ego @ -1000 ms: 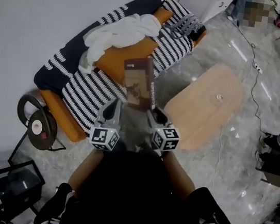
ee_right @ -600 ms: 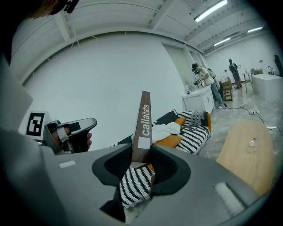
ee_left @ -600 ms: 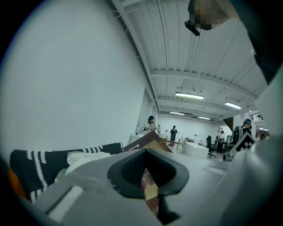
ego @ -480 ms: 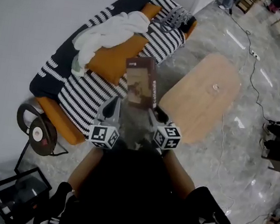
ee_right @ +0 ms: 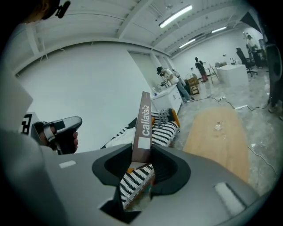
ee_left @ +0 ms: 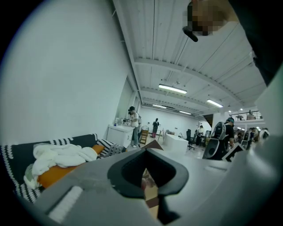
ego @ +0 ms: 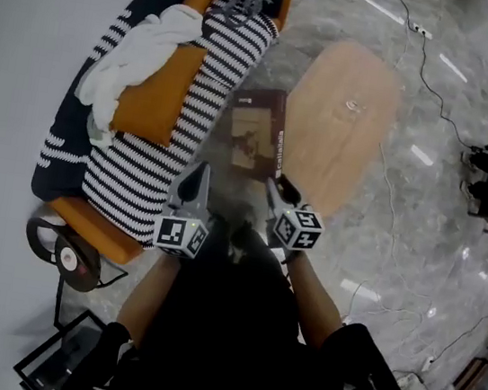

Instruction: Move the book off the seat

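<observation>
Holding entry: book (ego: 255, 135), brown cover, clear of the striped sofa (ego: 139, 169) seat and aloft over the floor strip between the sofa and the oval wooden bench (ego: 338, 126). The left hand-held gripper (ego: 198, 174) and right hand-held gripper (ego: 275, 187) each pinch a near corner, so the book's long axis runs straight ahead from both, spine on the right. The bench lies just right of the book, nearer the right hand, and a set-down there looks the likely next step.

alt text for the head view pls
The left gripper and right gripper hold a brown book up over the grey marble floor, between a black-and-white striped sofa and an oval light wooden table.
</observation>
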